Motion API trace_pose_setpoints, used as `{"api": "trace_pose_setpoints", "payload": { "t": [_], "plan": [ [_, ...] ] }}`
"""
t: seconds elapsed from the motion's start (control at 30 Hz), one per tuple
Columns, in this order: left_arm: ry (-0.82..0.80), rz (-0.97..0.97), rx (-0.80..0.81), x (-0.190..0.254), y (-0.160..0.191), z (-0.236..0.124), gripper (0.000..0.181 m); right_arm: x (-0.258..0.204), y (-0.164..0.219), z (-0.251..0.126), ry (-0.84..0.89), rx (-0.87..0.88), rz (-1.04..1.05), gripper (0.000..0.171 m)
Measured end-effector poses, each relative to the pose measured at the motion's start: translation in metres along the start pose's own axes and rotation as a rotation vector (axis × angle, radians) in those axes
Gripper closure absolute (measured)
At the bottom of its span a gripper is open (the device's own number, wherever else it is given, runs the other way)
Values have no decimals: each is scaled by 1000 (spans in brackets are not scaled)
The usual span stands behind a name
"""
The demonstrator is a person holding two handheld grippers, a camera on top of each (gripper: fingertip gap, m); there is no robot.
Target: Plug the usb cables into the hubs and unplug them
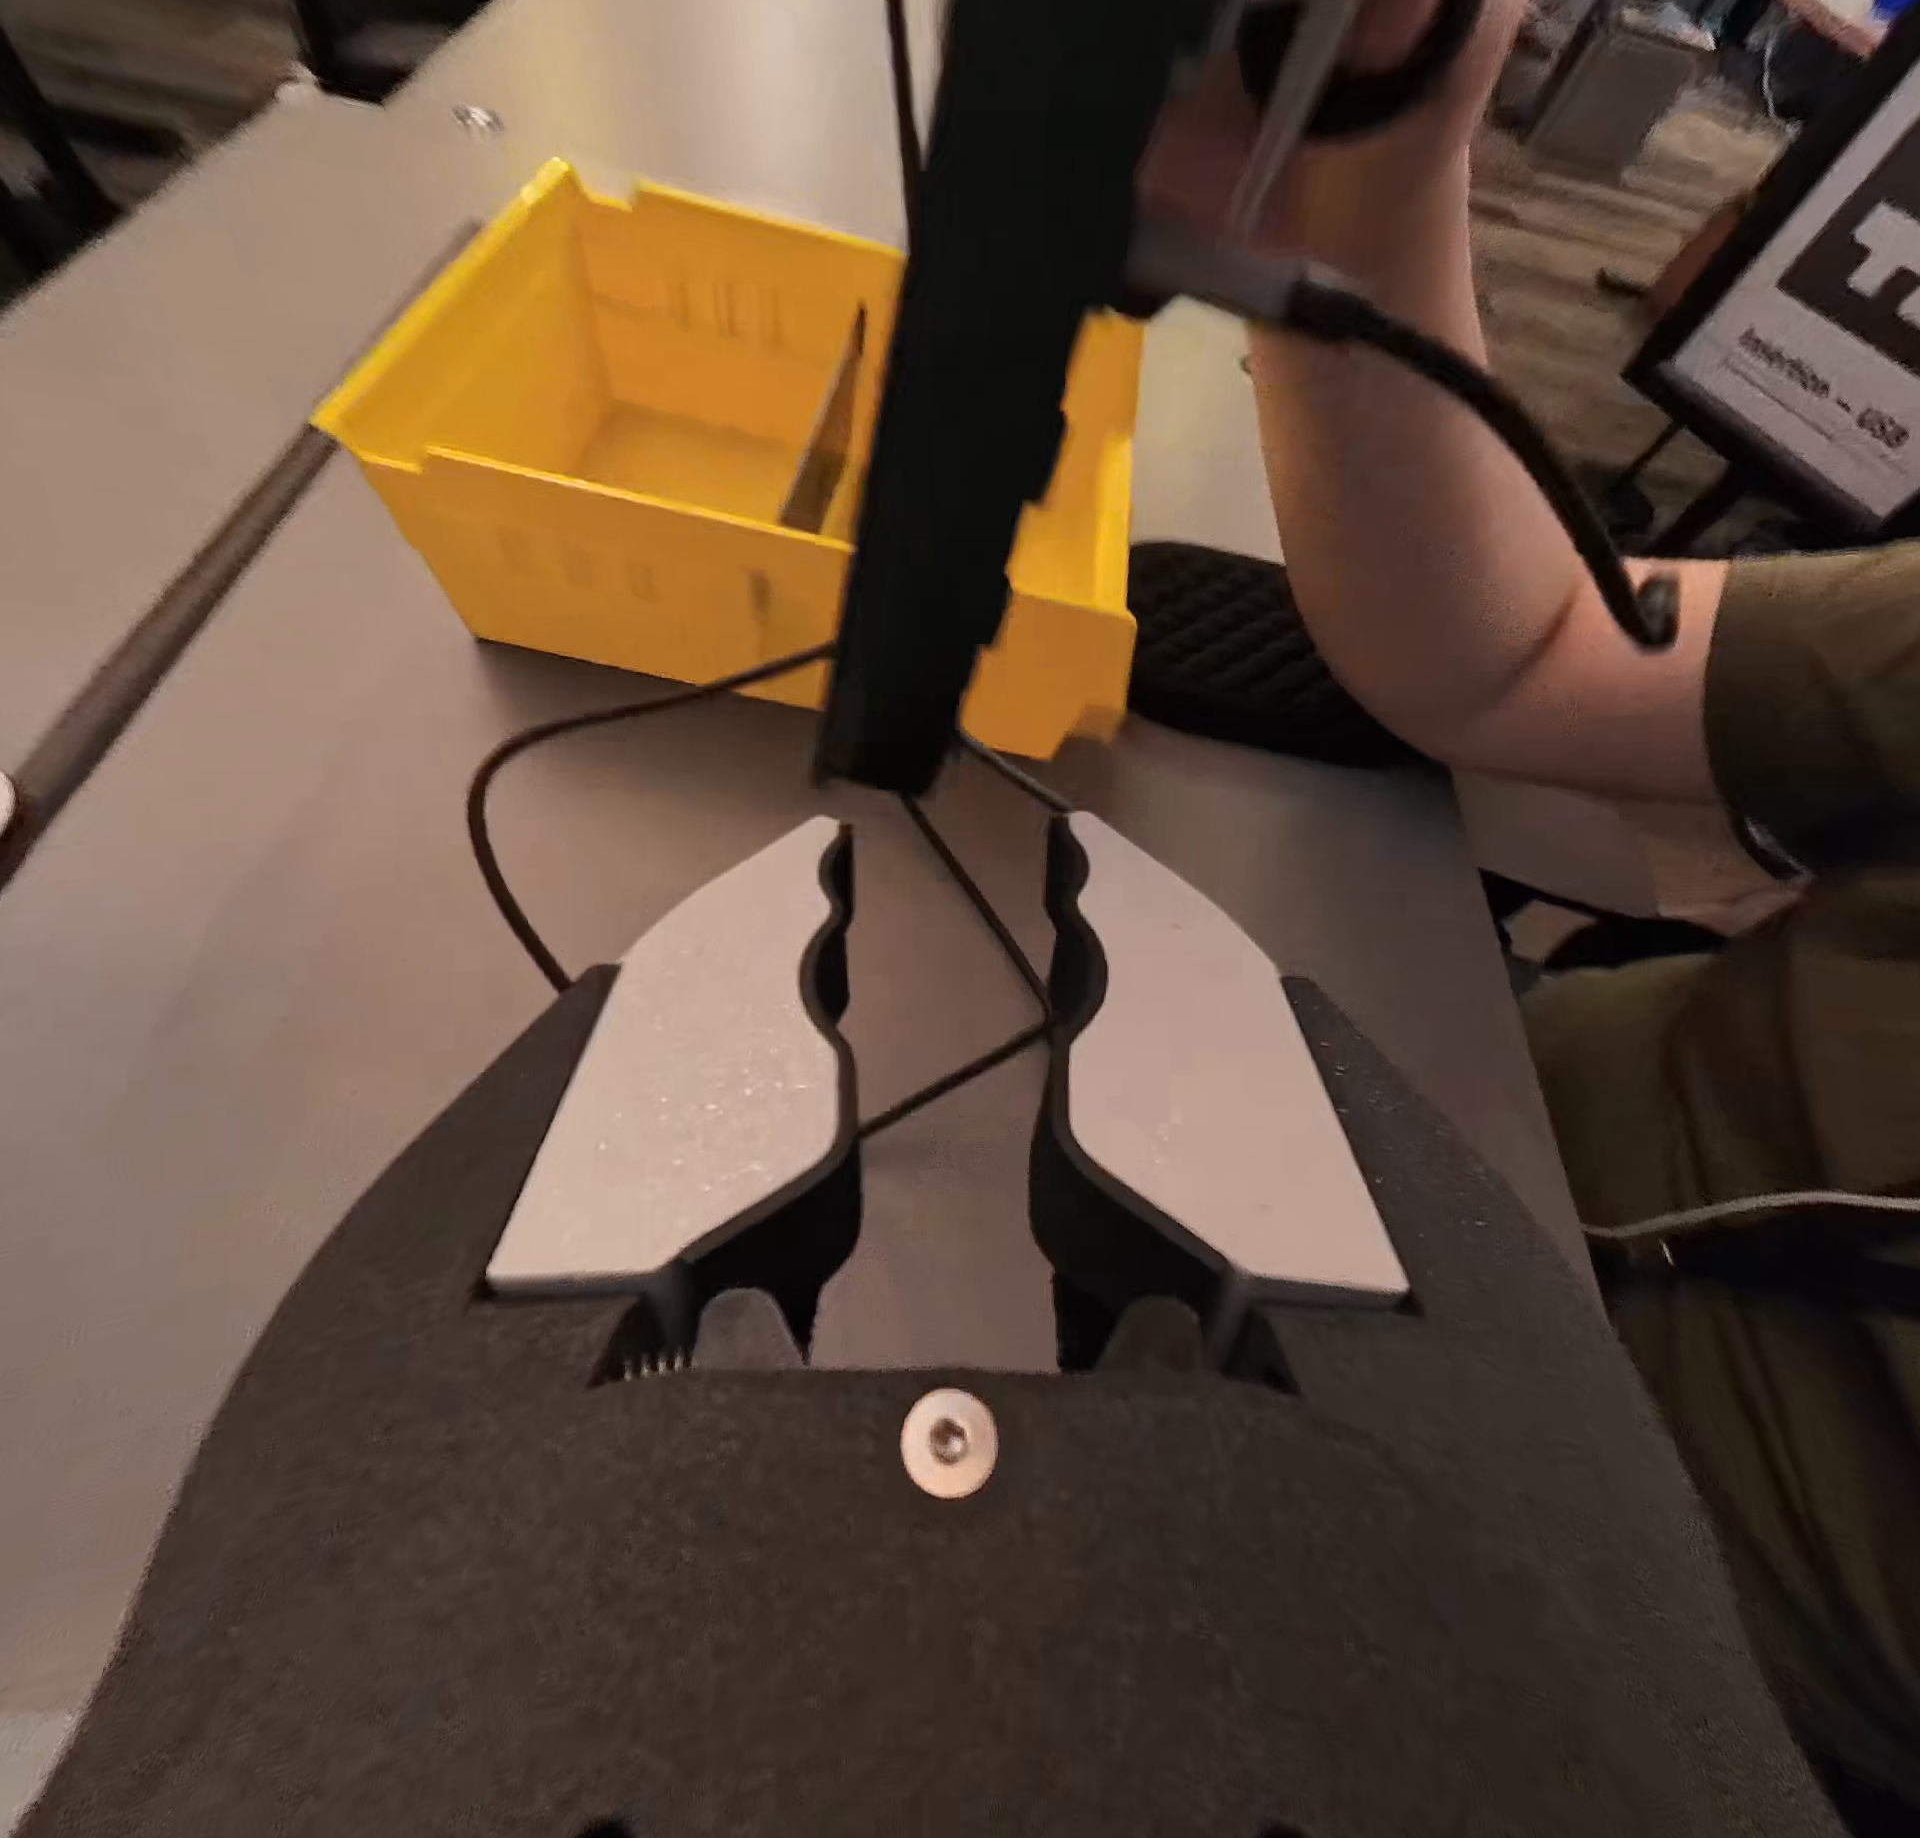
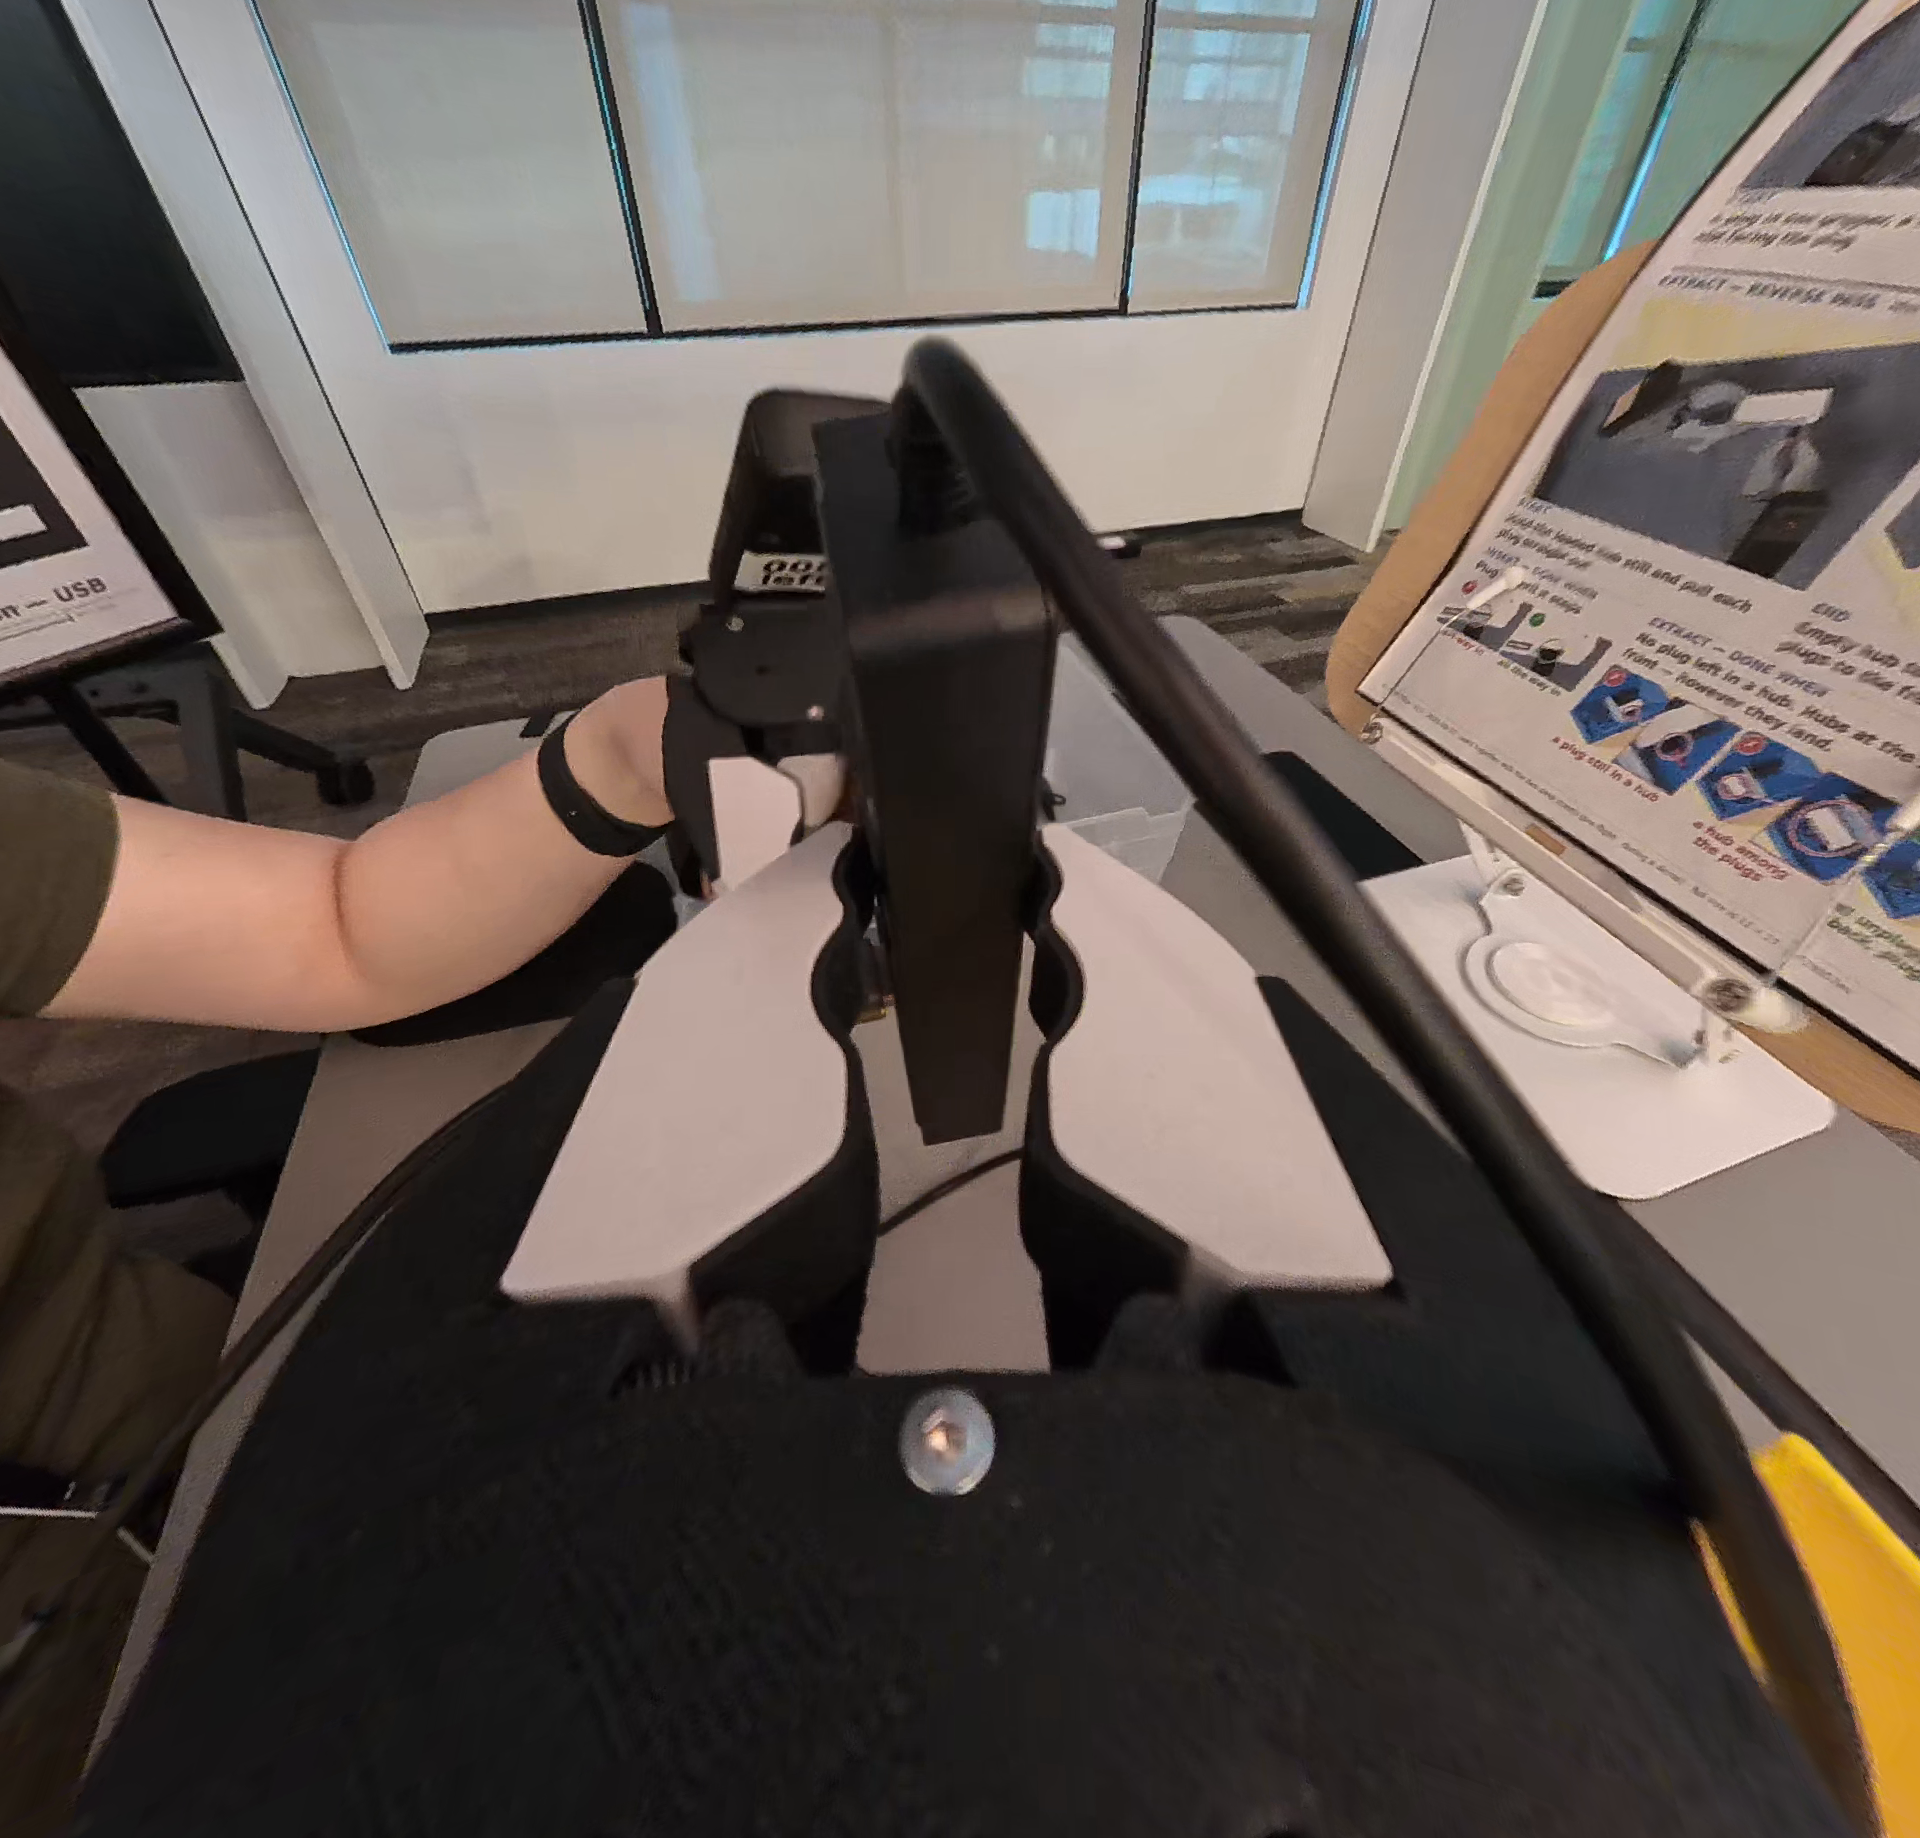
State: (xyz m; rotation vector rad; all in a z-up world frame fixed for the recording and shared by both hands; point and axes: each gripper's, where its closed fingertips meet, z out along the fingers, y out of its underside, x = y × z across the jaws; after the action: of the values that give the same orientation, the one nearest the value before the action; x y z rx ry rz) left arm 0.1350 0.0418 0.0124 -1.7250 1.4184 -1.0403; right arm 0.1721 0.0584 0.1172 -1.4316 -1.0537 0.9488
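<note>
Left wrist view: left gripper (image 1: 951,832) stands wide, holding nothing, low over the grey table (image 1: 260,853). Thin black cable (image 1: 966,895) crosses between its fingers. Long black hub (image 1: 997,334) hangs upright in front of the yellow bin (image 1: 582,500).

Right wrist view: right gripper (image 2: 945,869) is clamped on the hub (image 2: 951,801); thick black cable (image 2: 1195,728) enters the hub's top end.

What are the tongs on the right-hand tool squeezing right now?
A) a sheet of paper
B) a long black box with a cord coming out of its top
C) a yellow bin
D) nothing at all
B: in the right wrist view the right tongs are closed on the black hub, whose thick cable leaves its top.
</note>
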Motion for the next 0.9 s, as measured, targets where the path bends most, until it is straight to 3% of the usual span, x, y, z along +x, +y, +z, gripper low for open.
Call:
{"api": "trace_pose_setpoints", "payload": {
  "t": [0.1,0.2,0.3,0.47,0.7,0.9],
  "plan": [
    [106,11,-49,22,7,13,147,7,-6,-16,36,21,-10,142],
    [141,30,-152,33,25,36,130,13,-12,-31,54,54,0,142],
    [238,26,-279,57,49,66,126,20,-12,-40,72,64,7,142],
    [258,197,-540,80,96,102,123,27,-10,-47,76,71,13,142],
    [190,304,-494,71,91,108,139,31,-15,-66,63,116,16,142],
    [126,469,-486,89,88,132,138,34,-17,-73,61,134,21,142]
  ]
}}
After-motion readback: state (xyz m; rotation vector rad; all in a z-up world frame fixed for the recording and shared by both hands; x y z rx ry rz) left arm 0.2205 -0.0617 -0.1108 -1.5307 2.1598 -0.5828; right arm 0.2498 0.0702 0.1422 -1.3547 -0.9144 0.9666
